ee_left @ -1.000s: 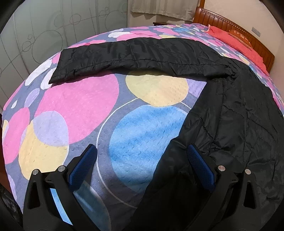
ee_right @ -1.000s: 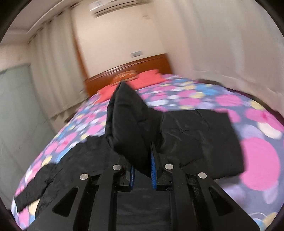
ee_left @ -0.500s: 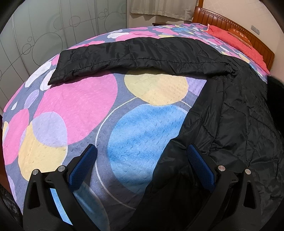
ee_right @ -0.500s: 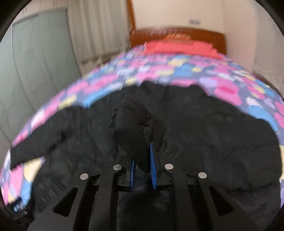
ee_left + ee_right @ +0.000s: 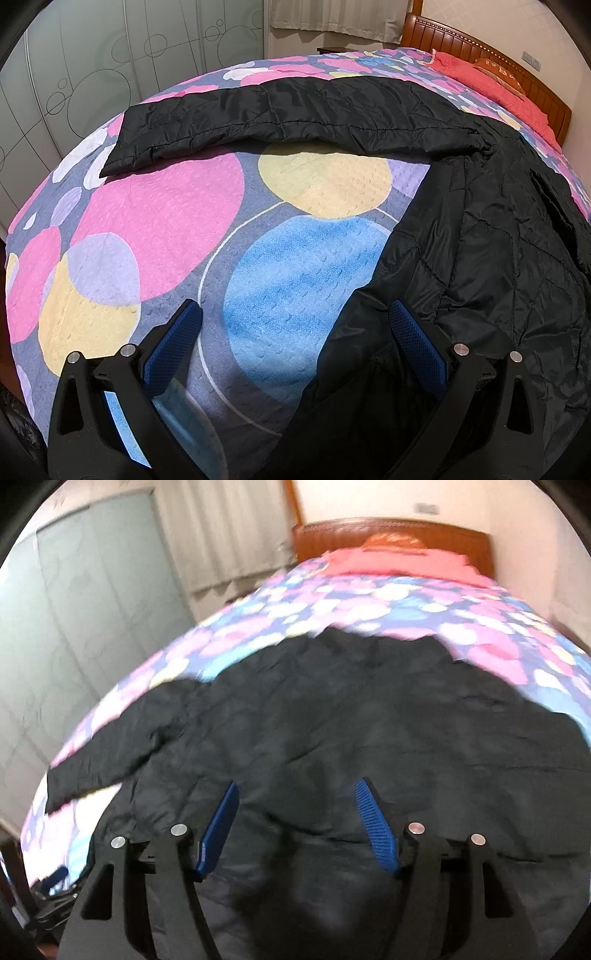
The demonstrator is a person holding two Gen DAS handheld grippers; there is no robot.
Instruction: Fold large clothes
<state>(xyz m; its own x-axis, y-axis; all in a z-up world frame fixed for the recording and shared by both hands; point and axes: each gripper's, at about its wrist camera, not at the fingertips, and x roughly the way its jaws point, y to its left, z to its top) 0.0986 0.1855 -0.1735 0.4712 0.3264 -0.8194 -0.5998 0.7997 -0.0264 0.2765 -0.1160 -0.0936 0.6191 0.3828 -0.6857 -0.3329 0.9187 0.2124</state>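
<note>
A large black quilted jacket (image 5: 491, 236) lies on the bed, its body at the right and one sleeve (image 5: 280, 114) stretched left across the bedspread. My left gripper (image 5: 295, 314) is open and empty, low over the bed at the jacket's lower left edge. In the right wrist view the jacket (image 5: 351, 709) fills the middle, with the sleeve (image 5: 107, 764) running out to the left. My right gripper (image 5: 297, 794) is open and empty, just above the jacket body. This view is blurred.
The bedspread (image 5: 159, 206) has large pink, yellow and blue circles. A wooden headboard (image 5: 491, 55) and red pillows (image 5: 491, 85) are at the far end. Frosted wardrobe doors (image 5: 110, 74) and curtains (image 5: 221, 535) stand to the left of the bed.
My right gripper was shut on a fold of the jacket, carried it across over the body, and has now opened and let it go. The left gripper has stayed in place.
</note>
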